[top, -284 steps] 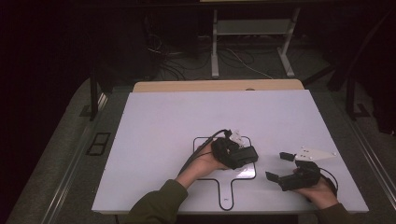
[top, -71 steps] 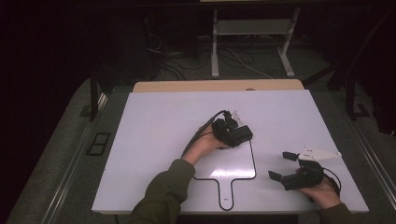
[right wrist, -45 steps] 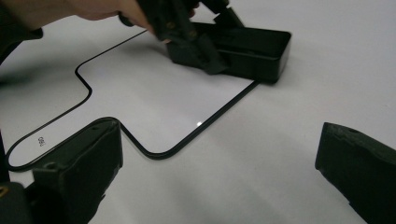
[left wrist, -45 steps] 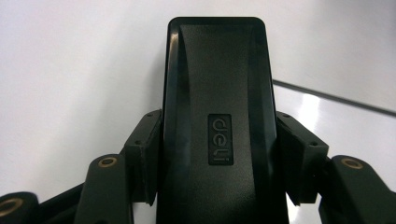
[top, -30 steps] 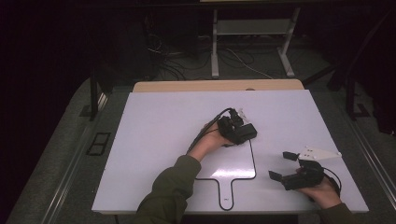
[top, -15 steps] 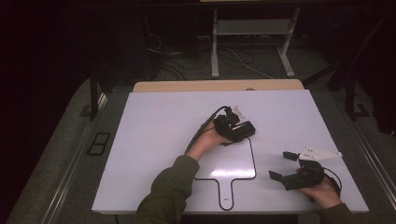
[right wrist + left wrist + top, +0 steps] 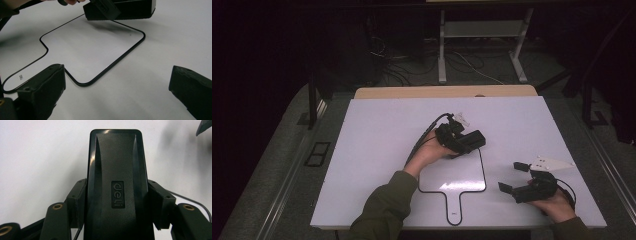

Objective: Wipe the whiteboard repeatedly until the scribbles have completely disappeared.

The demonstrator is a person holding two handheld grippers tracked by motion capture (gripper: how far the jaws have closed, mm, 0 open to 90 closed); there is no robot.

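A white table (image 7: 377,150) is seen under dim light, with a dark floor around it; to the left of the table a dark post and a floor plate (image 7: 314,154) can be made out. Behind the table, cables (image 7: 462,62) and a pale metal frame (image 7: 482,35) stand on the floor, and a strip of bare wood (image 7: 447,91) runs along the table's far edge. A paddle-shaped black outline (image 7: 452,187) is drawn on the table, its handle pointing toward the person. Over the far corner of that outline the left gripper (image 7: 464,141) is held by a hand (image 7: 429,155) in a green sleeve, and its jaws are clamped on the sides of a black stapler-like block (image 7: 116,182) marked "deli", which is kept above the white surface. To the right of the outline the right gripper (image 7: 518,178) is held low near the table's front edge, with its jaws set wide apart around bare table. Just beyond the right gripper a white flat piece (image 7: 554,163) is seen.
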